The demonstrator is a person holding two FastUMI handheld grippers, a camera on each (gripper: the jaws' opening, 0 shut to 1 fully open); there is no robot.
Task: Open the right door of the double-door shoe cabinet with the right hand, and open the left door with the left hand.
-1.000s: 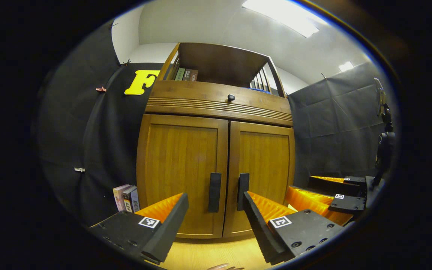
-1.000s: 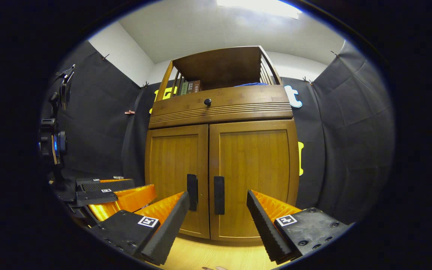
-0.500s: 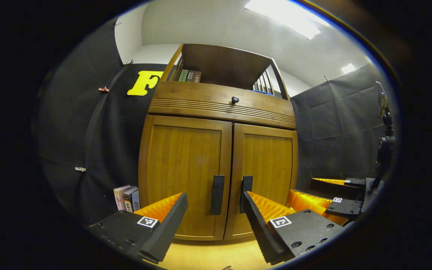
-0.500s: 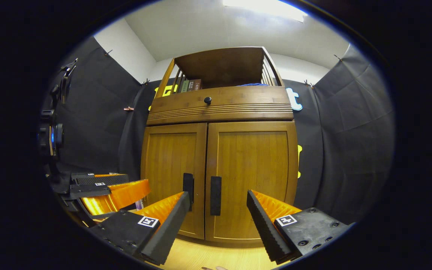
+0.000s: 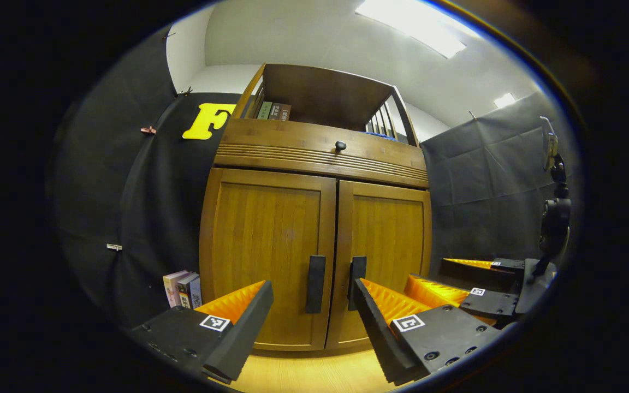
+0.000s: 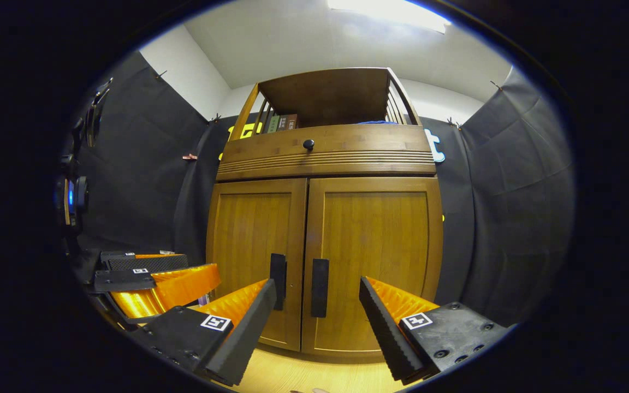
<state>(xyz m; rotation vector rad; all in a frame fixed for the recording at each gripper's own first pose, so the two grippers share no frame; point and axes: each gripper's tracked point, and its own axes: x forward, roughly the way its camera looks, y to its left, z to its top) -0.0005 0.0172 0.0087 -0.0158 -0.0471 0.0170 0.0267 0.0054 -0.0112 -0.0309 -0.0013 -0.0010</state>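
Shoe cabinet [image 5: 314, 218] stands on the wood floor [image 5: 314, 376] ahead of both grippers, left door [image 5: 265, 256] and right door [image 6: 372, 267] closed. Left gripper [image 5: 312, 327] spread wide, empty, facing the left handle [image 5: 315, 284]. Right gripper [image 6: 317, 327] likewise, facing the right handle [image 6: 319, 287].

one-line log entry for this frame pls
doors: both closed | left tongs: open, short of left handle | right tongs: open, short of right handle
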